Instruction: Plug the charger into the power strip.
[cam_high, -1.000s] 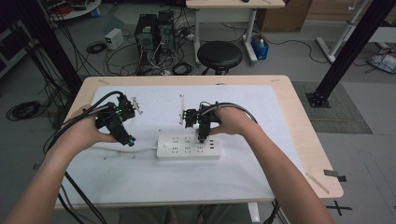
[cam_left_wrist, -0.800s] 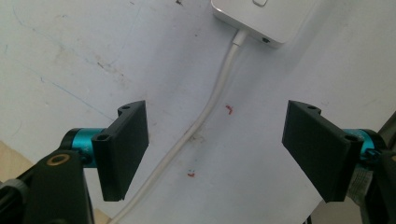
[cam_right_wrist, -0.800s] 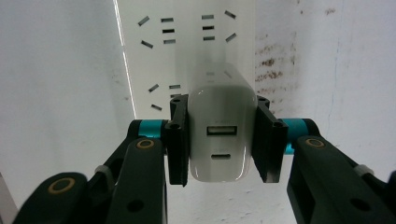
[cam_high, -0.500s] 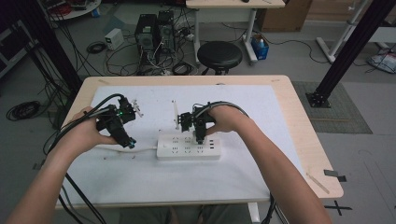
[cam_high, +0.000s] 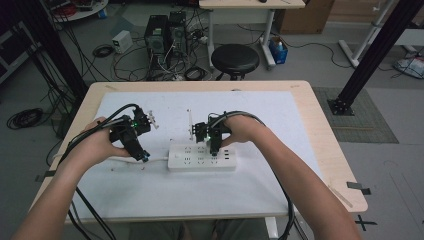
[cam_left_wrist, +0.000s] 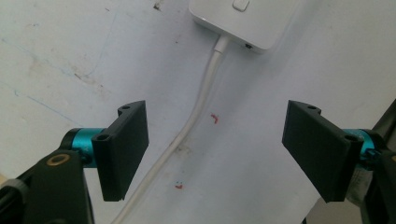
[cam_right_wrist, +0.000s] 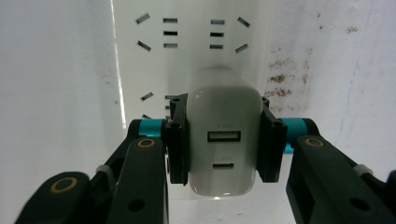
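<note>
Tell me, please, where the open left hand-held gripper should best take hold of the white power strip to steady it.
Probably across the short cable end of the power strip, coming down from above with one jaw on each long side: those sides look flat and parallel. The left hand-held gripper is open beside that end, above the cable, well apart from the right hand-held gripper holding the charger.

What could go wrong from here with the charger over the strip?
1. The right tool clamps the white USB charger above the power strip. Its prongs are hidden, so it may miss the slots.
2. The left tool stands open over the strip's cord, holding nothing. The strip could slide or tip under a downward push.
3. The grip covers only the charger's sides; it might twist on contact.
</note>
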